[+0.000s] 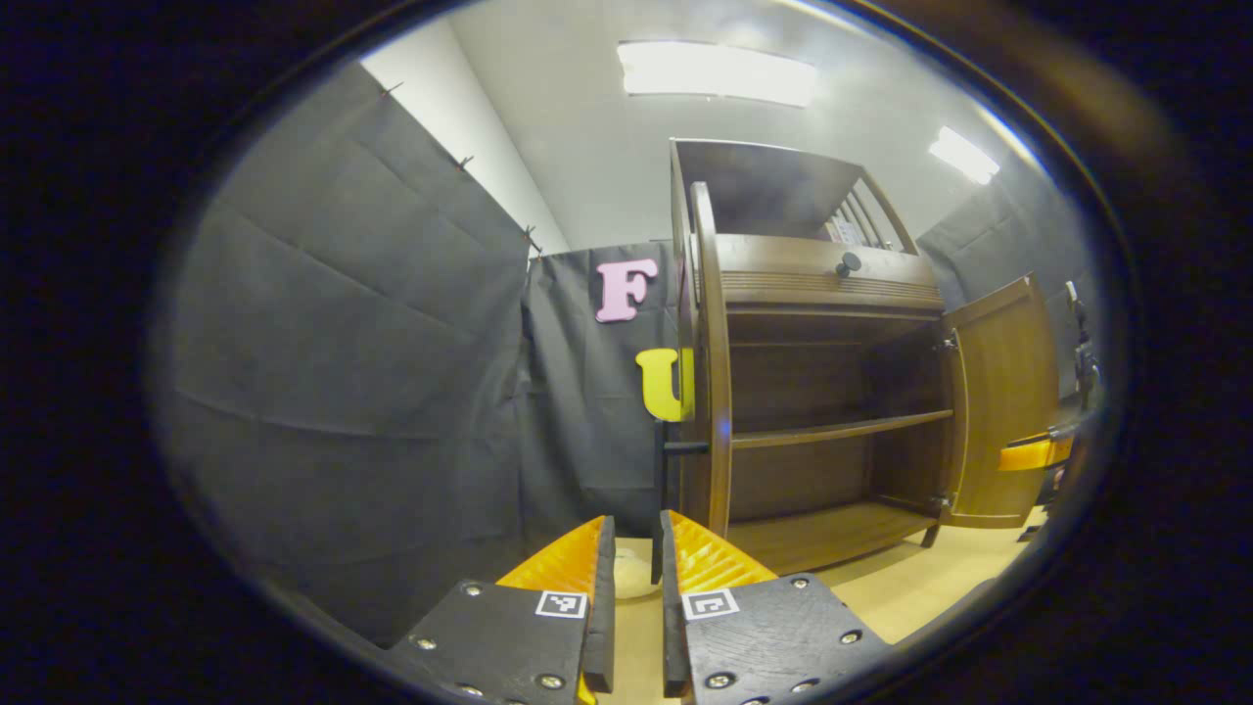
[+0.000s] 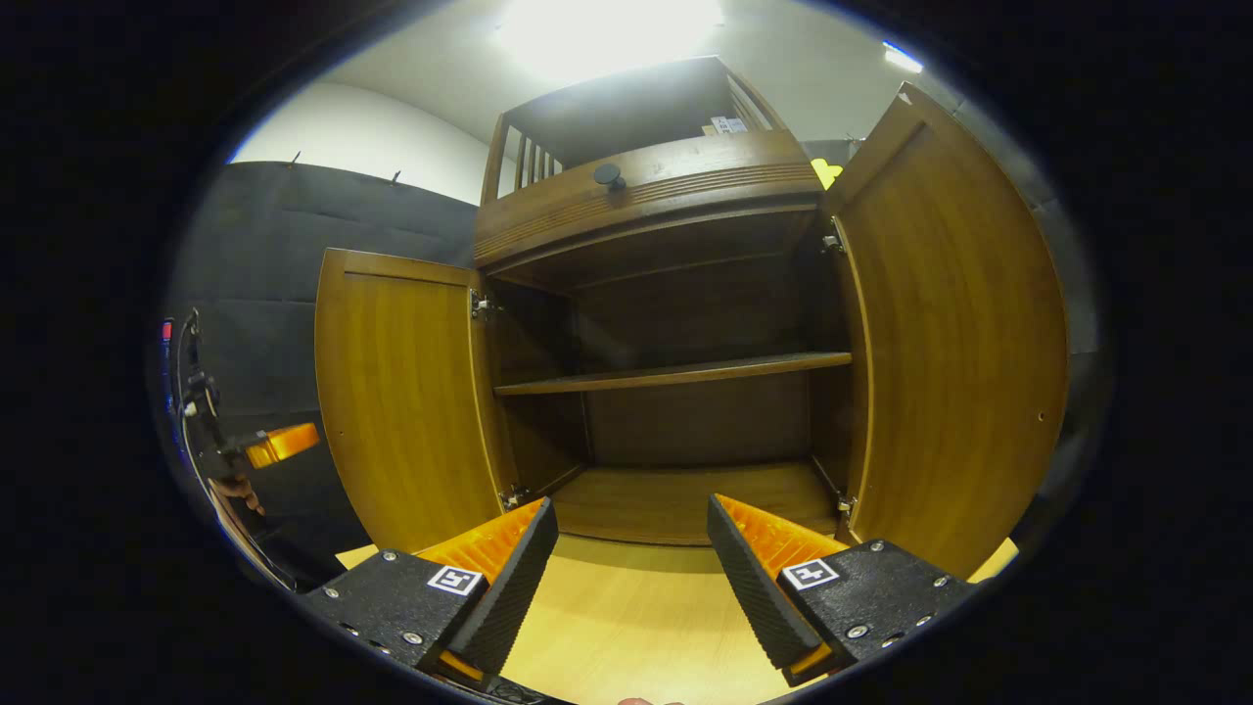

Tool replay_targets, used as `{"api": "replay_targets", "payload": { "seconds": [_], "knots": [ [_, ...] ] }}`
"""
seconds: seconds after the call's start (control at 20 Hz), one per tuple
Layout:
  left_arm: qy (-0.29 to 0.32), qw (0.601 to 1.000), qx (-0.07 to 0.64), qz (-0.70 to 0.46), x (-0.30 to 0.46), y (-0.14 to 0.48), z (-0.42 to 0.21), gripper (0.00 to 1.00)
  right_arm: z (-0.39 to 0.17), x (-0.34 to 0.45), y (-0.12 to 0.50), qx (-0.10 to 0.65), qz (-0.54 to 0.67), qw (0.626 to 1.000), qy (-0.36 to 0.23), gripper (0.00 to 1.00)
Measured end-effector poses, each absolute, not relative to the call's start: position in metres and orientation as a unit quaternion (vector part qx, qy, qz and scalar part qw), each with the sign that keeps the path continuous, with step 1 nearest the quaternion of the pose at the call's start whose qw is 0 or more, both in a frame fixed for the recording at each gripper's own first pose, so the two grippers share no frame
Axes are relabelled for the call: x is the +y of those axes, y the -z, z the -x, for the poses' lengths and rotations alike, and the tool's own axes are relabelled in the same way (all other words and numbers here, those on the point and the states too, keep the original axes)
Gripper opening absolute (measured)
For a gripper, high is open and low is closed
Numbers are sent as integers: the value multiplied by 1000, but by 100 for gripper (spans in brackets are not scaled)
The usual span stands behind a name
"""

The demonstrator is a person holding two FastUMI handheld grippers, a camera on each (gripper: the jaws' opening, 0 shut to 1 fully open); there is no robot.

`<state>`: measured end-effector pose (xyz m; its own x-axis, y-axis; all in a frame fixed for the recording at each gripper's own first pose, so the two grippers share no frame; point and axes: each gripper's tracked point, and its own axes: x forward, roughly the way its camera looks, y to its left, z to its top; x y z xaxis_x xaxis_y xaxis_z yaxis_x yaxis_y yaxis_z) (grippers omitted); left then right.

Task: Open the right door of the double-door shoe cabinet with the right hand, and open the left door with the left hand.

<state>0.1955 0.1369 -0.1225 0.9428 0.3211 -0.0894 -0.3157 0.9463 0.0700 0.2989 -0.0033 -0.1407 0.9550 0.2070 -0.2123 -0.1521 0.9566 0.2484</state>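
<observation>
The wooden shoe cabinet (image 2: 646, 196) stands with both doors swung wide. In the right gripper view the left door (image 2: 401, 392) and the right door (image 2: 950, 362) flank an empty inside with one shelf (image 2: 675, 372). My right gripper (image 2: 631, 514) is open, low in front of the cabinet and touching nothing. In the left gripper view the left door (image 1: 712, 343) is edge-on, its black handle (image 1: 685, 447) sticking out. My left gripper (image 1: 636, 524) hangs back from that handle with a narrow gap and nothing between its fingers. The right door (image 1: 998, 392) stands open beyond.
Light wooden floor (image 2: 636, 617) lies in front of the cabinet. A drawer with a dark knob (image 2: 609, 174) sits above the doors. Black cloth walls (image 1: 343, 372) close the booth on the left. A hand (image 2: 235, 490) holds the other gripper (image 2: 279, 443) at the far left.
</observation>
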Motion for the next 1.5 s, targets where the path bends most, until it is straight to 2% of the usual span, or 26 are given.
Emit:
{"api": "replay_targets", "payload": {
  "seconds": [0.05,0.15,0.35,0.4,0.45,0.5,0.55,0.6,0.7,0.75,0.8,0.85,0.9,0.95,1.0,1.05,1.1,1.35,1.5],
  "knots": [
    [-178,983,41,-35,136,112,-190,23,-301,-3,143,120,-106,984,-80,95],
    [-190,981,14,-28,127,96,-183,20,-303,-1,146,123,-81,988,-57,95],
    [-166,986,-14,25,86,81,-186,20,-306,-8,141,107,-59,993,-4,95],
    [-166,986,-16,29,78,80,-188,20,-310,-9,136,98,-56,994,9,90],
    [-166,986,-17,29,69,78,-196,28,-309,-9,133,93,-55,994,21,95],
    [-164,986,-15,32,60,78,-202,37,-309,-8,130,87,-57,994,30,95],
    [-161,986,-13,37,50,79,-212,45,-310,-9,124,80,-60,994,36,91],
    [-155,987,-11,42,39,79,-218,53,-313,-8,121,73,-65,994,39,95],
    [-146,988,-2,51,19,82,-232,70,-315,-9,124,66,-74,994,39,92],
    [-140,989,3,52,9,84,-239,78,-314,-9,123,66,-74,994,38,95],
    [-133,990,7,50,0,84,-246,77,-315,-10,123,65,-69,995,39,91],
    [-126,991,11,45,-11,84,-250,77,-314,-14,122,64,-66,995,43,91],
    [-122,992,11,38,-21,83,-254,72,-314,-16,124,67,-64,995,47,91],
    [-120,992,7,32,-31,81,-256,73,-311,-17,124,70,-64,994,49,91],
    [-115,993,2,29,-42,78,-259,77,-310,-17,124,71,-68,994,53,91],
    [-108,994,-4,27,-54,76,-262,77,-310,-16,123,68,-76,993,59,91],
    [-99,995,-8,26,-66,77,-266,77,-311,-13,124,63,-81,993,58,95],
    [-54,998,4,18,-114,101,-292,78,-304,-5,131,85,-98,990,50,95],
    [-51,999,0,13,-122,105,-302,77,-308,1,131,80,-92,992,28,95]
  ]
}}
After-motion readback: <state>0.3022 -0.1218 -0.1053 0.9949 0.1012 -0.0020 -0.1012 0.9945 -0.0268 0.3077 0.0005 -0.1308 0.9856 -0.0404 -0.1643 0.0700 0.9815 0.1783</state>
